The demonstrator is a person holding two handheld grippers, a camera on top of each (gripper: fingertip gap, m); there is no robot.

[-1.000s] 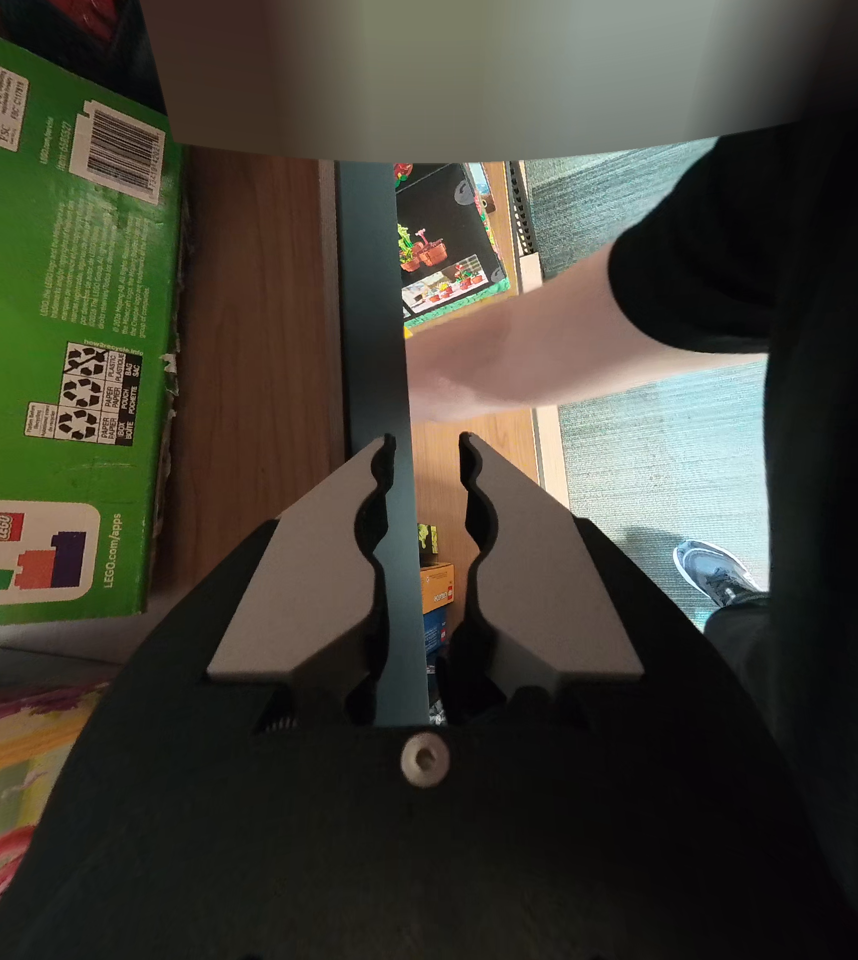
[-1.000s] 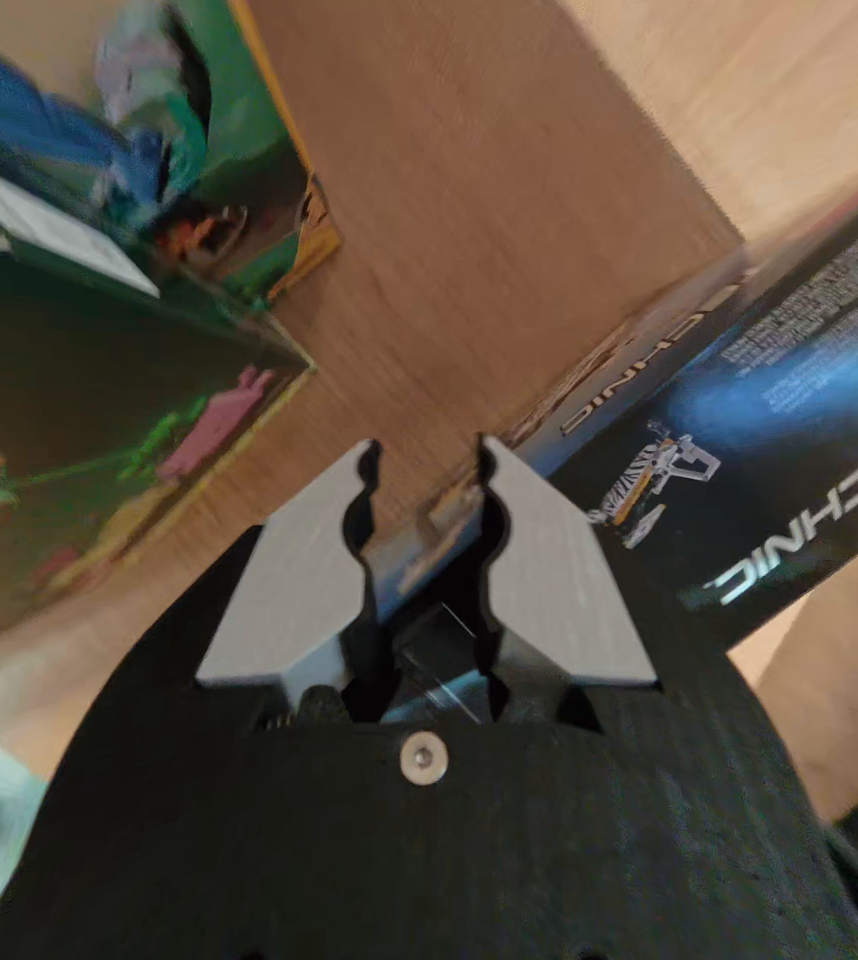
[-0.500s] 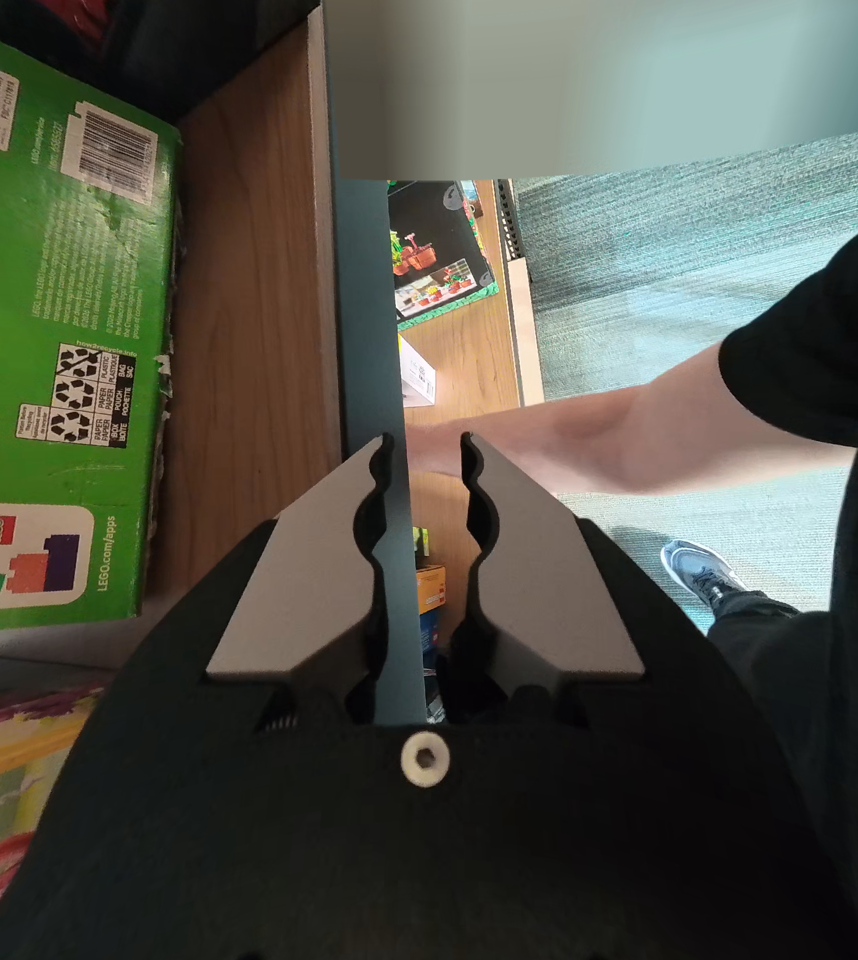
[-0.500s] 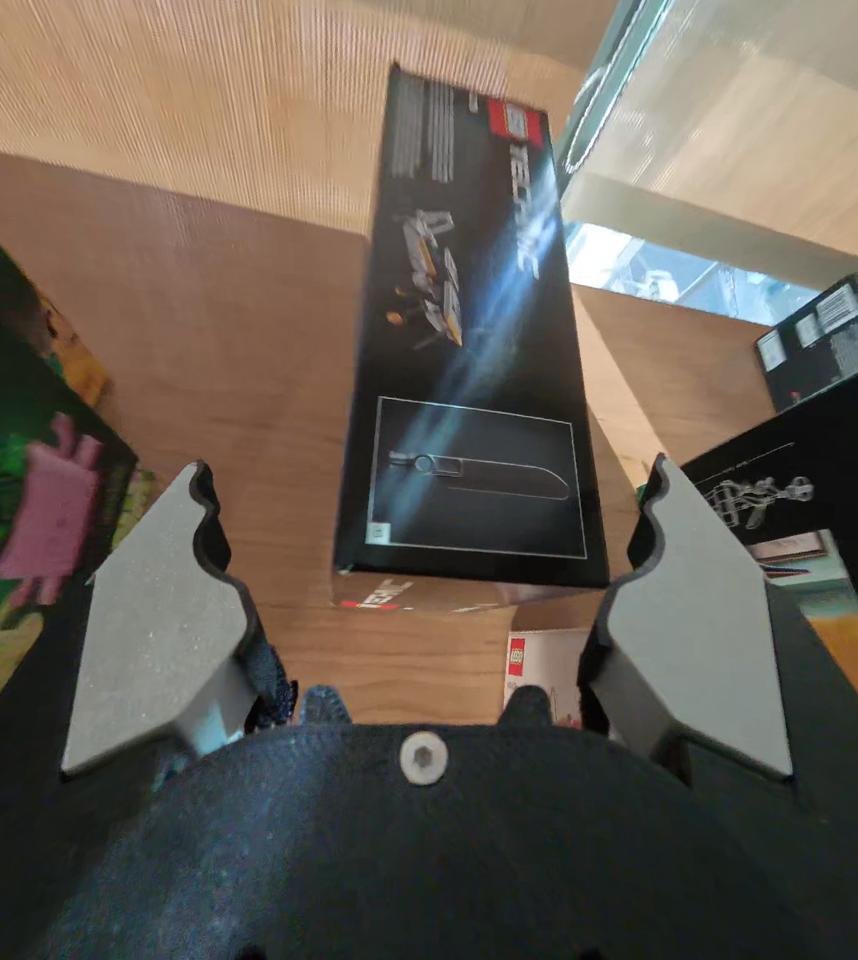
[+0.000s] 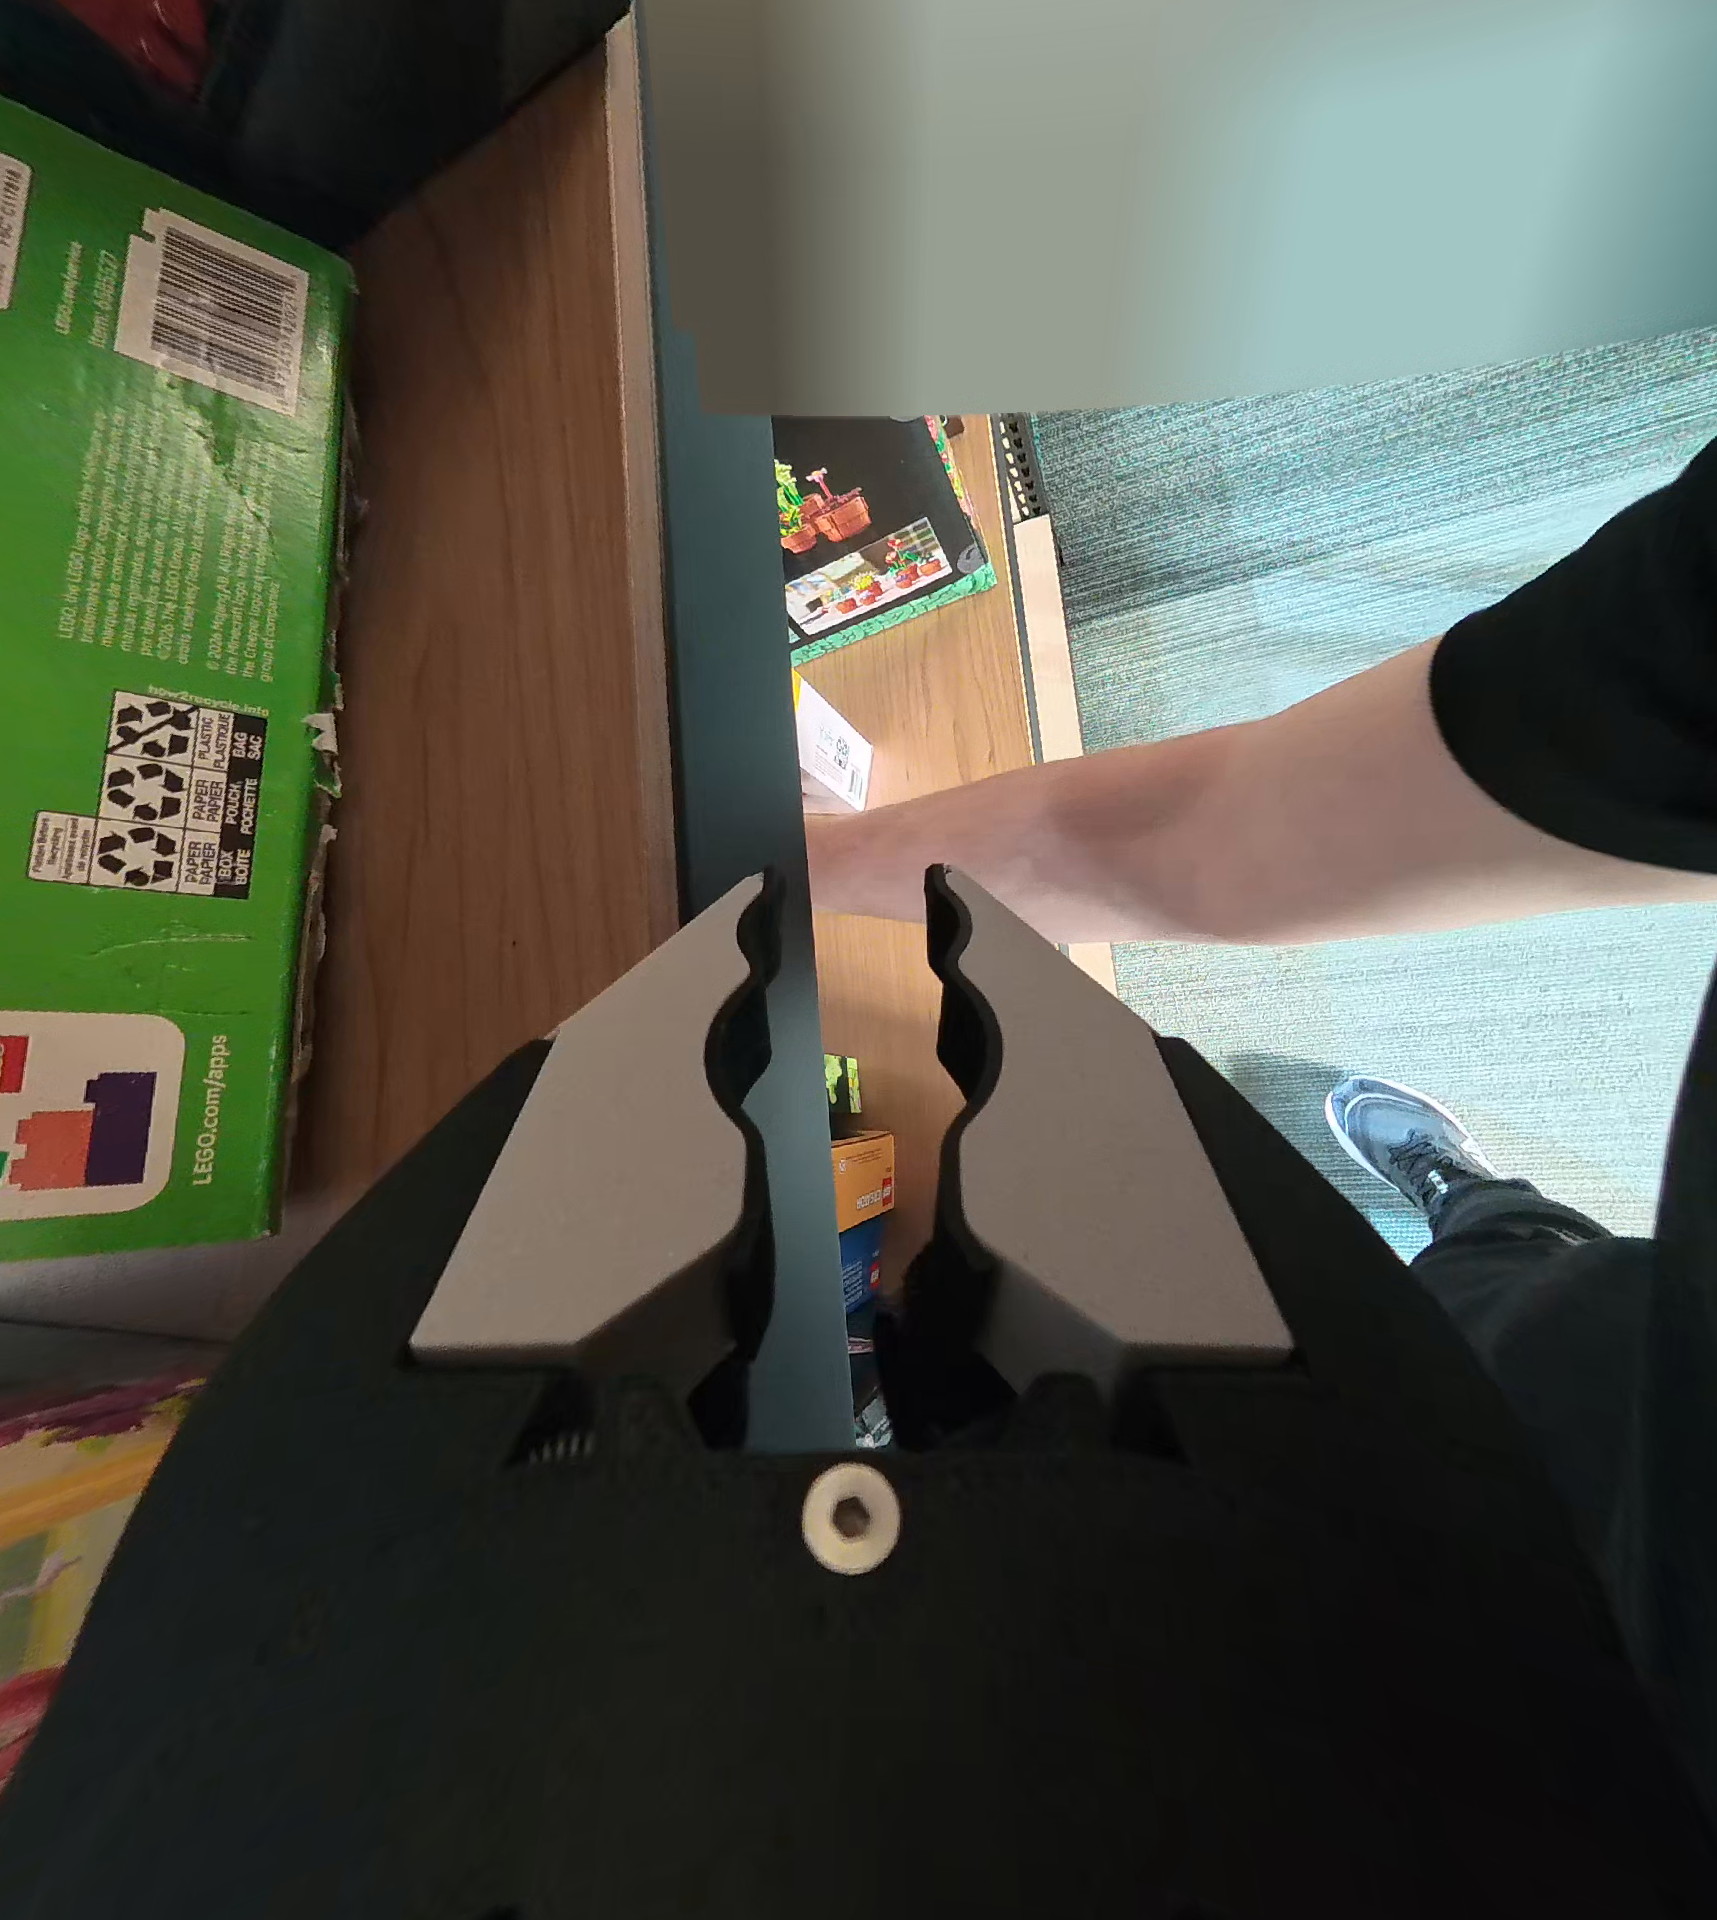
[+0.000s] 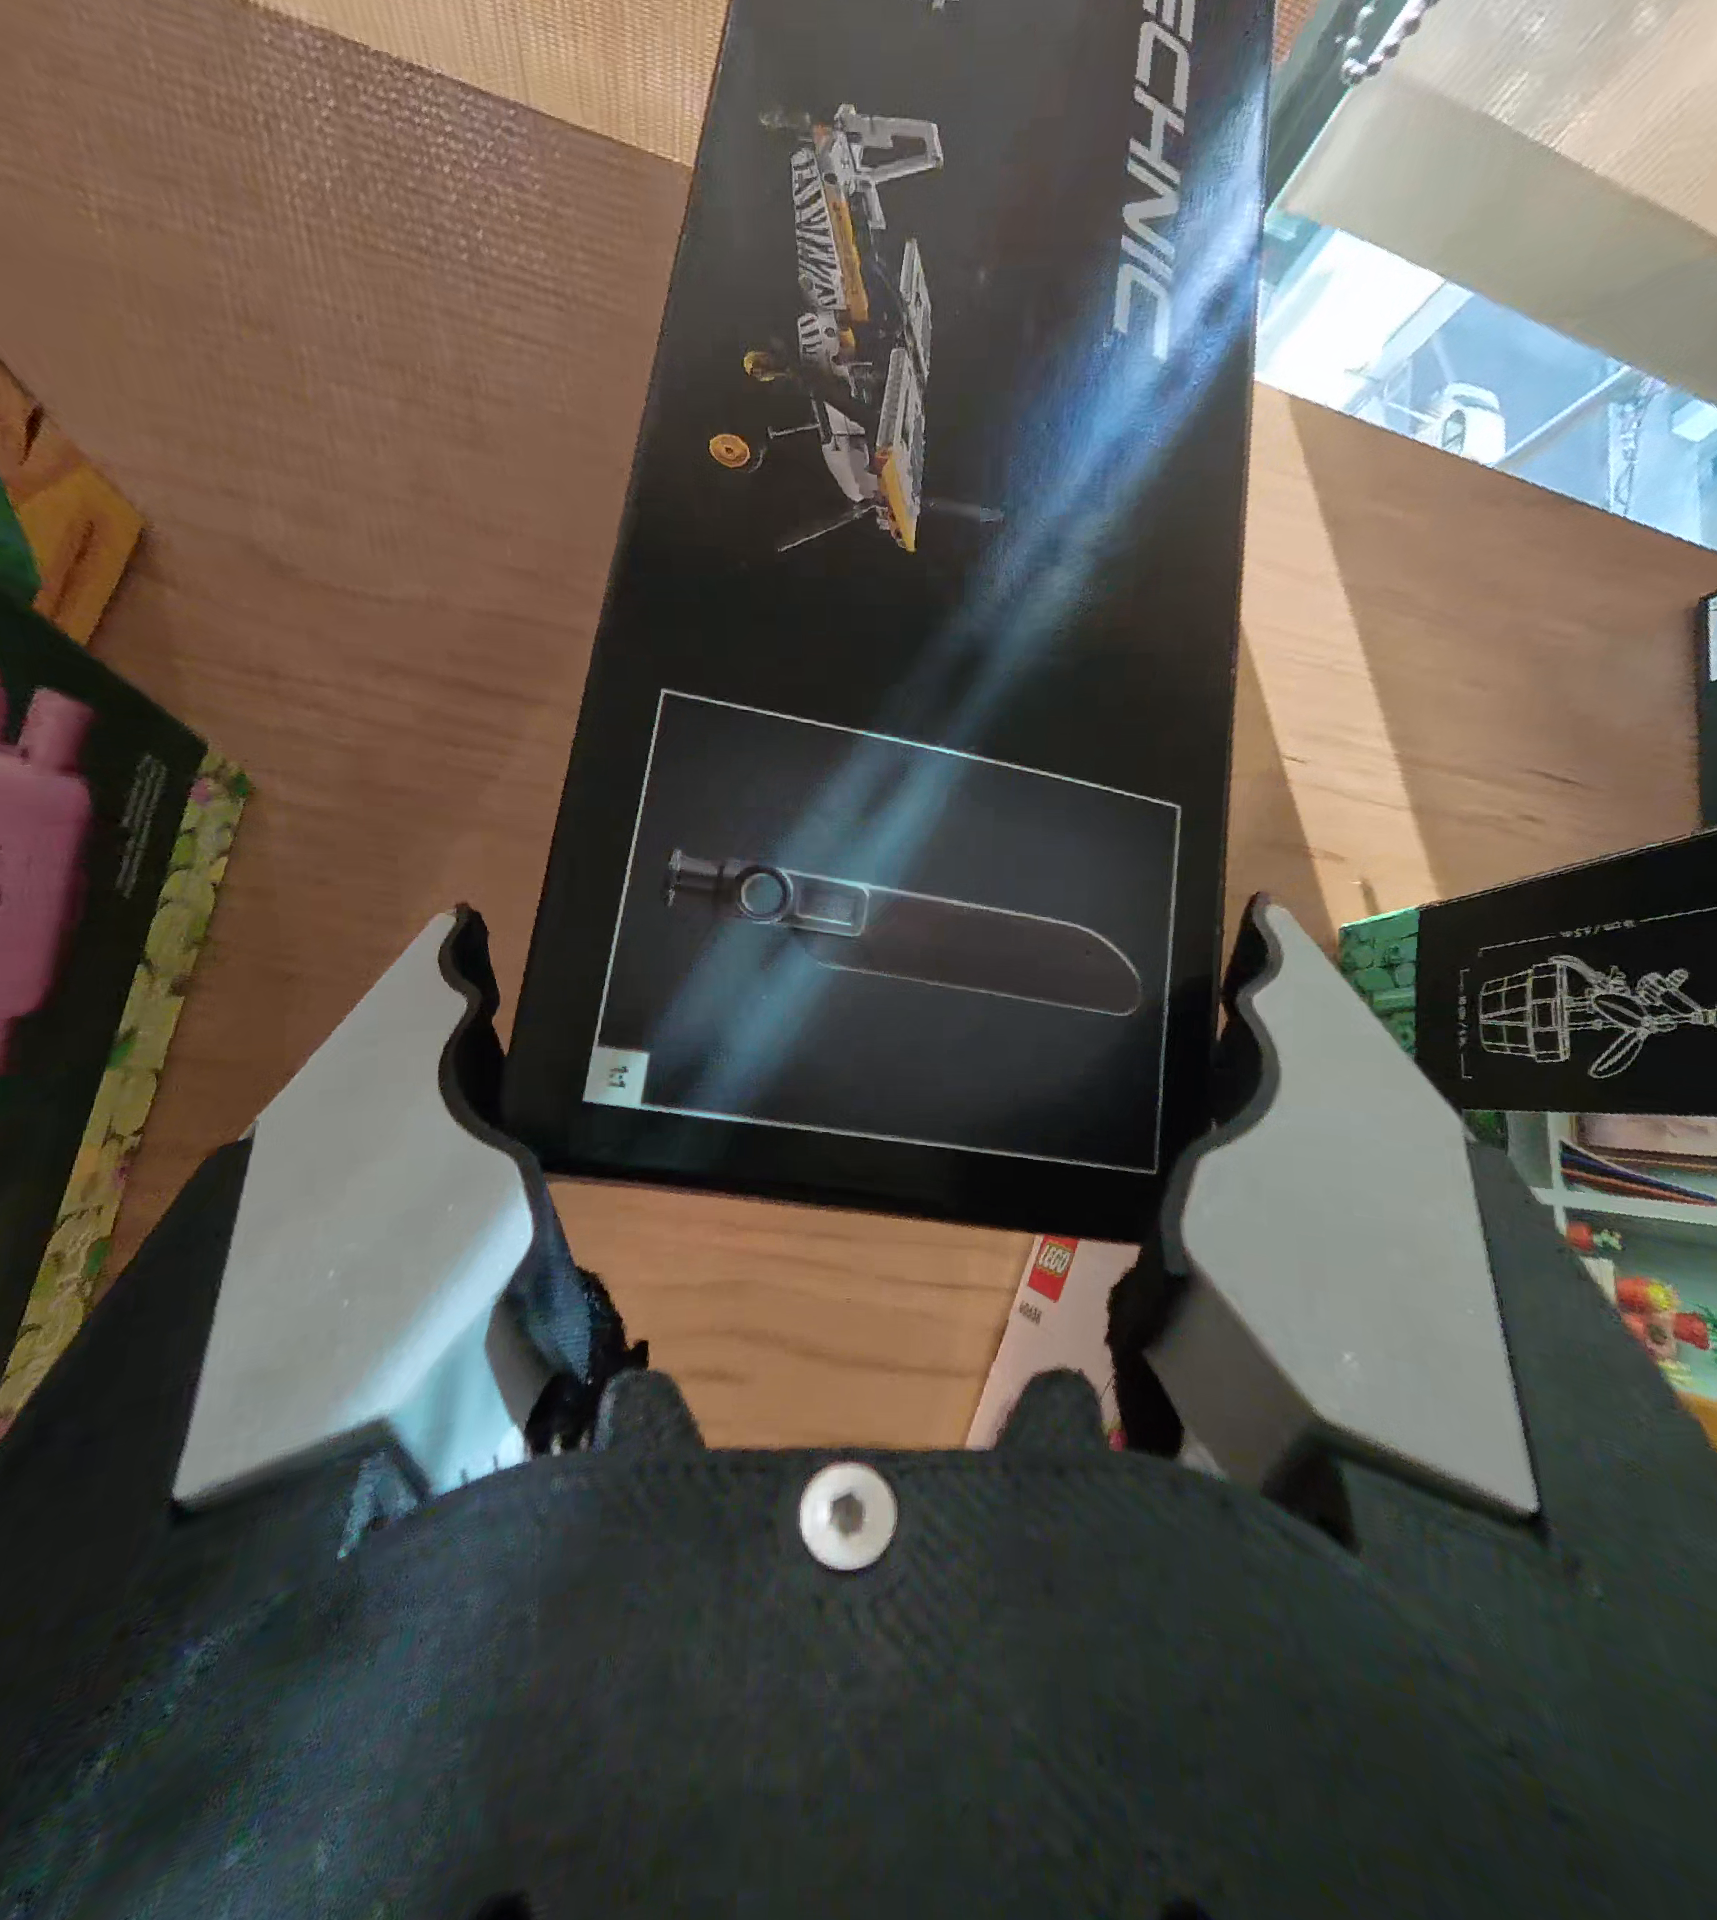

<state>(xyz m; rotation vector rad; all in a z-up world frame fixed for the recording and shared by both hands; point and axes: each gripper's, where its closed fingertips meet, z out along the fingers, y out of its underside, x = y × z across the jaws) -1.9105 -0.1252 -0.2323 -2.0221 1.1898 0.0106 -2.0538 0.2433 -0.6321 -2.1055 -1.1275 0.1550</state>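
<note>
**Left gripper** (image 5: 849, 883): fingers a narrow way apart. The edge of a dark blue-grey panel (image 5: 729, 623) runs up through the gap, close along the left finger's pad, with clear space to the right finger; nothing is clamped. Beyond the tips, a person's bare forearm (image 5: 1197, 831) crosses from the right. To the left, a green toy-brick box (image 5: 106, 623) lies on a wooden shelf (image 5: 501, 623). Farther off are a black box showing potted plants (image 5: 875, 520) and teal carpet (image 5: 1353, 520).

**Right gripper** (image 6: 864, 925): fingers spread wide, one on each side of the near end of a long black toy-brick box (image 6: 937, 520) on the wooden surface (image 6: 366, 468). Both pads sit right at the box's sides; I cannot tell whether they press. Left, a box showing a pink figure (image 6: 23, 883); right, a black box with a line drawing (image 6: 1612, 987).
</note>
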